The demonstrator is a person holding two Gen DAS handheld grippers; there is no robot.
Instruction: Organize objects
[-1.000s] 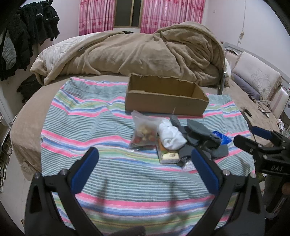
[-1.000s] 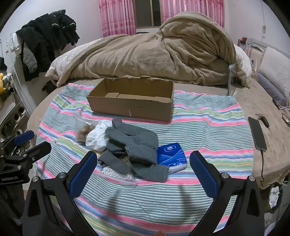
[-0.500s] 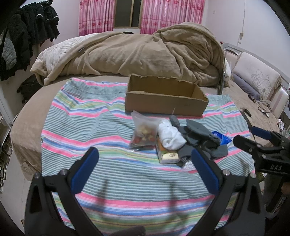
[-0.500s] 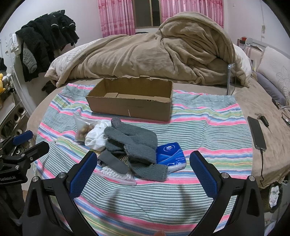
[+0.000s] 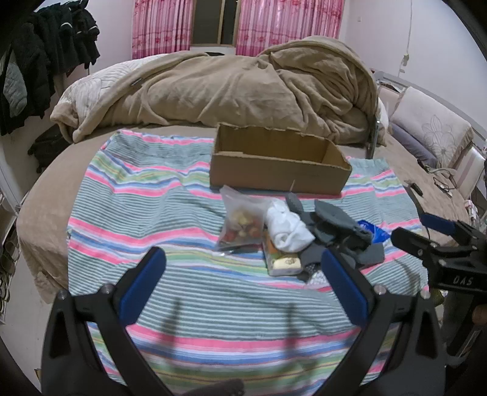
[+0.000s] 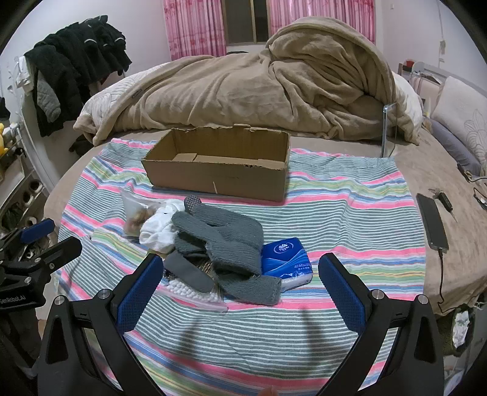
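Left gripper [image 5: 242,269] jaws wide apart, holding nothing; right gripper [image 6: 236,269] the same, both over the striped cloth [image 6: 334,213]. Pile on cloth just ahead: two grey gloves [image 6: 225,234], one blue tissue pack [image 6: 287,259], one bag of cotton swabs [image 6: 194,292], one white sock bundle [image 5: 287,225], one snack bag [image 5: 242,224], one small packet [image 5: 283,259]. Beyond, one open cardboard box [image 6: 219,170], nothing visible inside. Phone [image 6: 432,220] right. Bed with tan blanket [image 6: 258,91], pink curtains [image 6: 194,27], dark clothes [image 6: 76,61] hung left.
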